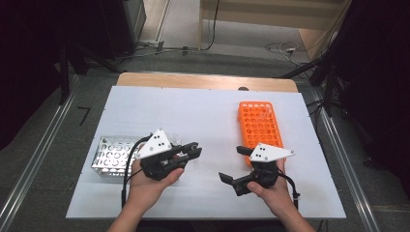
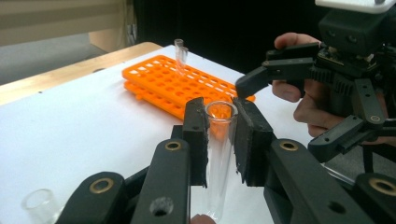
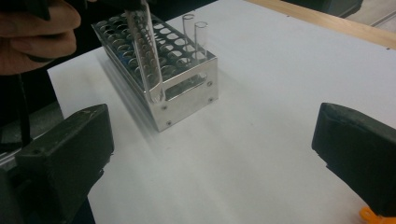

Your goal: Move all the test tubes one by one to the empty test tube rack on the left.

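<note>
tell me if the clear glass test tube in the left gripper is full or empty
Empty: the clear glass test tube, clamped in the left gripper, shows no liquid inside.

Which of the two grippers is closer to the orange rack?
Right. The right gripper hangs at the orange rack near end; the left gripper is farther left, by the metal rack.

Both forearms come in from the near edge of the table in the high view, hands well apart. The left hand (image 1: 150, 186) wraps the body of the left gripper (image 1: 193, 151), which points toward the right, roughly level, its jaws drawn in close, clamping something slim between the pads (image 2: 198, 135). The right hand (image 1: 275, 191) holds the right gripper (image 1: 233, 164) aimed leftward, jaws spread wide with nothing between them. Its fingers appear curled around the handle, though blur hides the detail.
</note>
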`<state>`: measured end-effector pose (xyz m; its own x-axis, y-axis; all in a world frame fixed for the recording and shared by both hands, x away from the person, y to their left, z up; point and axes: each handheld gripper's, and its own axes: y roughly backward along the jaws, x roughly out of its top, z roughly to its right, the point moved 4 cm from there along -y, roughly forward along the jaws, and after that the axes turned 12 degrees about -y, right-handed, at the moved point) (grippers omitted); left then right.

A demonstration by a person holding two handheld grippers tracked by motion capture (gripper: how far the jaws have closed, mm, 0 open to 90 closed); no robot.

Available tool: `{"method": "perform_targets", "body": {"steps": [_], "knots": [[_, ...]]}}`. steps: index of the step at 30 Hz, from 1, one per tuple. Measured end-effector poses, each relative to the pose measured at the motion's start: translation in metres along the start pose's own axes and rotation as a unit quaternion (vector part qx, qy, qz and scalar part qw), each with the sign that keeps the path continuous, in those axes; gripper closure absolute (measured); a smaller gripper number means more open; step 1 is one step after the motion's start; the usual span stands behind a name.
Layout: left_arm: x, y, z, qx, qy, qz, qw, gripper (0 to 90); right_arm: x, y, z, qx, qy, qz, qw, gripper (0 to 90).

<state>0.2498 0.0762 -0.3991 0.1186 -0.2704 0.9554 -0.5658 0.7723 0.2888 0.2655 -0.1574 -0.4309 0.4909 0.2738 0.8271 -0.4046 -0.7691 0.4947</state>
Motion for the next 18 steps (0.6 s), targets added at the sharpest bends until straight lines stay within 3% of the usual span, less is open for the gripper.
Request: {"method": "perform_targets", "body": {"steps": [18], "knots": [[-0.004,0.034,-0.042,0.060,0.018,0.005,0.9980,75.8,-0.001,0.012,0.018,-0.009,-0.003,0.011,0.9999,0.0]]}}
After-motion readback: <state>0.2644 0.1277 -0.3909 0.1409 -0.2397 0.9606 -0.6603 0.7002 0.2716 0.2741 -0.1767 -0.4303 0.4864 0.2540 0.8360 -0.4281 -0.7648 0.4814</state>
